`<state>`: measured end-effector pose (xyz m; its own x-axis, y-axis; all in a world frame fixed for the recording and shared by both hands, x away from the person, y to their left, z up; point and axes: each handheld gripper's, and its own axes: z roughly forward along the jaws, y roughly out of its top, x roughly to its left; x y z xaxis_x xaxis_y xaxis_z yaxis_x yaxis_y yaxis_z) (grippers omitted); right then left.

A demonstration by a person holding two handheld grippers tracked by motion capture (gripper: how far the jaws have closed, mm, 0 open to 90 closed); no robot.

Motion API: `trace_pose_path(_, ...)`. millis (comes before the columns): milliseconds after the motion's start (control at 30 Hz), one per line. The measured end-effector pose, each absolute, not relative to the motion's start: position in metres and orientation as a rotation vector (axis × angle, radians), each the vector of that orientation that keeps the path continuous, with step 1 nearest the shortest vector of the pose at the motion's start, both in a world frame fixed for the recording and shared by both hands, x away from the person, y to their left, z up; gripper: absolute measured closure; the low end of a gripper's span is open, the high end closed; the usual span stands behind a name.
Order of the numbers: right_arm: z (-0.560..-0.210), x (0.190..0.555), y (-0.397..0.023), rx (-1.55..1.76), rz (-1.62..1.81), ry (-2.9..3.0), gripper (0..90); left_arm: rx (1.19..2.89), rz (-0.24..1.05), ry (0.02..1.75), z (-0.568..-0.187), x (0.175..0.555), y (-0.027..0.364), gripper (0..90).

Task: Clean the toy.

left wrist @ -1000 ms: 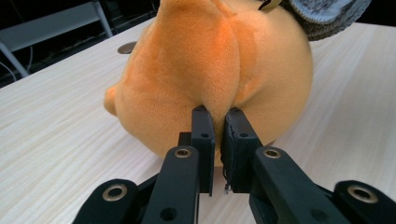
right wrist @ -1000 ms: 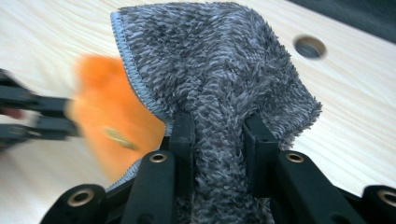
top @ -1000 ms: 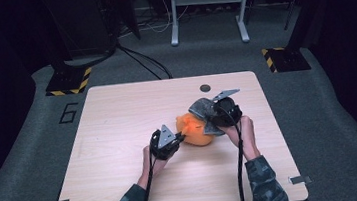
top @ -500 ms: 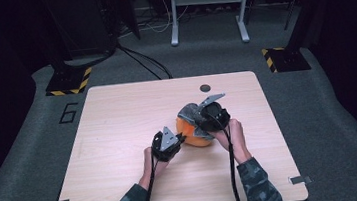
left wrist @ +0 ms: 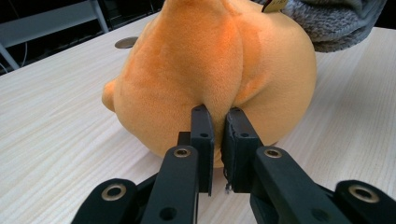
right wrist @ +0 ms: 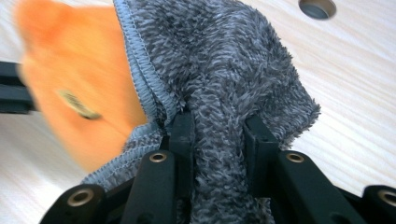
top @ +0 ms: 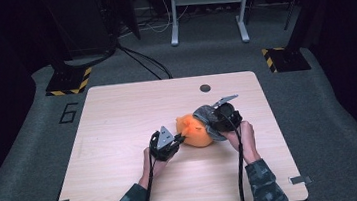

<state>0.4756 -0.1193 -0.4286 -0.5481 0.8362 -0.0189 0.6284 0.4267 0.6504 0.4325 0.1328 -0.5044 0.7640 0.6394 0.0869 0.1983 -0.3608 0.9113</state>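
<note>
Now, L gripper pinching fold of orange plush straight ahead, plush resting on table | R gripper clamped on grey fuzzy cloth, draped over plush's far side | plush betw both, cloth edge beyond L jaws, nearer R.

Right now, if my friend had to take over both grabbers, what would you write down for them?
Left gripper: shut, pinching a fold of the orange plush toy and holding it on the table.
Right gripper: shut on the grey fuzzy cloth, which is draped over the toy's far side.
Done: toy steadied, cloth laid over part of it.
Left: much of the toy is not yet covered; probably pull the cloth further over it, keeping the left grip firm.
</note>
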Motion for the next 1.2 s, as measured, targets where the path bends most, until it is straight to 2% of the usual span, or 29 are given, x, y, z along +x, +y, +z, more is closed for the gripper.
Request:
trace_pose_path(533, -0.474, 0.497, -0.145, 1.435, 0.688, 2.357, 69.5, 1.914, 0.535, 0.645, -0.506, 0.433, 0.134, 83.2)
trace_pose_path(867, -0.422, 0.476, -0.138, 1.308, 0.835, 2.282, 69.6, 1.909, 0.541, 0.633, -0.505, 0.432, 0.134, 83.1)
trace_pose_path(1000, -0.389, 0.462, -0.115, 1.174, 0.962, 2.302, 69.5, 1.904, 0.540, 0.631, -0.506, 0.432, 0.133, 83.0)
trace_pose_path(1200, -0.386, 0.459, -0.080, 1.055, 0.943, 2.378, 69.4, 1.901, 0.541, 0.626, -0.506, 0.432, 0.133, 82.9)
